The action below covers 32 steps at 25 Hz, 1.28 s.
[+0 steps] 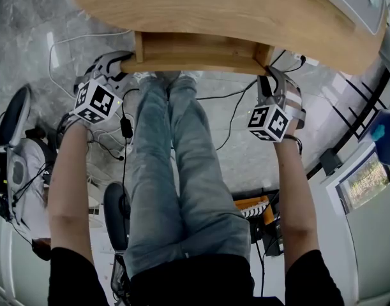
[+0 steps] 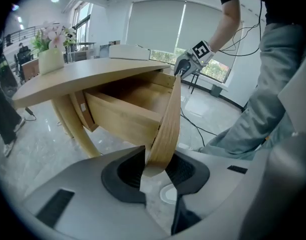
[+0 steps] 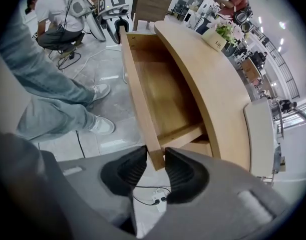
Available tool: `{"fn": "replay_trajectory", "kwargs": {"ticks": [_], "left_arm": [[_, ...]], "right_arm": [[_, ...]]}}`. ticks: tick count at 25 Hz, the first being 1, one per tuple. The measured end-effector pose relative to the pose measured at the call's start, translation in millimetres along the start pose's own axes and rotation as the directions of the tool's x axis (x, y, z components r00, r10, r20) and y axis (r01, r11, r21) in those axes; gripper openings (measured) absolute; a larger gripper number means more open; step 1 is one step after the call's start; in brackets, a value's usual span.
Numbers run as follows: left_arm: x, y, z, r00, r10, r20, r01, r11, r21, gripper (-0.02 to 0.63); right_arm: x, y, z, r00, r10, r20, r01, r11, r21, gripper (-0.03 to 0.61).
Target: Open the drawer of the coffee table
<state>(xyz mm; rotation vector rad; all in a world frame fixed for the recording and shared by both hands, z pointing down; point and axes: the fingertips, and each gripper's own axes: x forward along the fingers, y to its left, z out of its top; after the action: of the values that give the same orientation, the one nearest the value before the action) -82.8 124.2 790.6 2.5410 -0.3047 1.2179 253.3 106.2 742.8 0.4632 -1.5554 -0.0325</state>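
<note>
Step in hand, as I judge it, is the pull itself: the drawer (image 1: 195, 53) already stands partly out from under the top of the coffee table (image 1: 214, 5), its bare wooden inside open to both gripper views, with a gripper clamped at each end of the drawer front (image 2: 168, 124). The next move calls for an even draw with both hands towards the person, so the box does not skew on its runners, and for room, since the person's legs (image 1: 175, 171) stand just in front of the drawer. At the left end, the left gripper (image 2: 155, 171) has its jaws only a panel's thickness apart and pinches the end of the drawer front, the wood running up and away from between the dark pads; it holds nothing else. At the right end, the right gripper (image 3: 155, 166) stands the same way: its jaws are drawn in on the other end of the drawer front, a pad pressed to each face of the board, pointing steeply down over it.
</note>
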Motion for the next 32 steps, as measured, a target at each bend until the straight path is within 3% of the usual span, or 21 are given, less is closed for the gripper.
{"fn": "replay_trajectory", "kwargs": {"ticks": [17, 26, 32], "left_arm": [[5, -63, -34, 0.996, -0.062, -0.065, 0.062, 0.998, 0.006, 0.123], [19, -68, -51, 0.989, -0.073, -0.130, 0.083, 0.994, 0.073, 0.123], [19, -64, -39, 0.990, -0.035, -0.137, 0.043, 0.997, 0.057, 0.124]], "right_arm": [[-8, 63, -17, 0.998, 0.056, -0.042, -0.056, 0.998, -0.019, 0.101], [3, 81, -20, 0.994, 0.078, -0.073, -0.079, 0.997, -0.019, 0.101], [5, 82, -24, 0.994, 0.069, -0.089, -0.071, 0.997, -0.025, 0.104]]}}
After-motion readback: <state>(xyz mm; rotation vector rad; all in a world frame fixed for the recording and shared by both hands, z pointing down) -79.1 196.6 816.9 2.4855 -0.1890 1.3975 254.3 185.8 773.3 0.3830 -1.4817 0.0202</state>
